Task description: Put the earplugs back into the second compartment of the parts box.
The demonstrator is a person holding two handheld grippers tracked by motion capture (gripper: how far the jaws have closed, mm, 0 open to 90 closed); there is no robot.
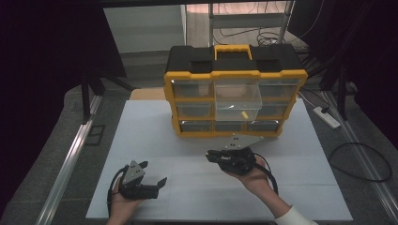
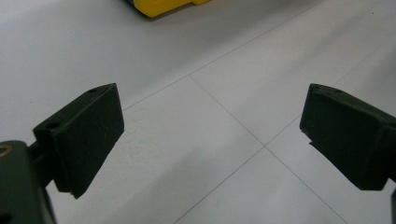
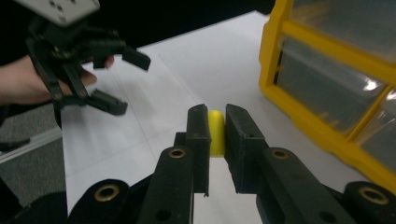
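Peg [image 3: 215, 133], small and yellow, sits clenched in our right fingers [image 3: 198, 140] just before the organizer [image 1: 234, 101]; left gripper [image 1: 143, 180] released. Next we judge: carry it to the open drawer [image 1: 237, 101].

One yellow-framed organizer [image 1: 235, 101] stands beyond the two tongs, with nine clear drawers, one pulled out [image 1: 238, 100]. Two small yellow pieces: one in that drawer [image 1: 243, 114], one between the right tongs [image 3: 215, 132].

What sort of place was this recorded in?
Probably a lab or workshop recording station: a white table with a yellow-and-black parts organizer, aluminium rails alongside, and a power strip with loose cables on the grey floor.
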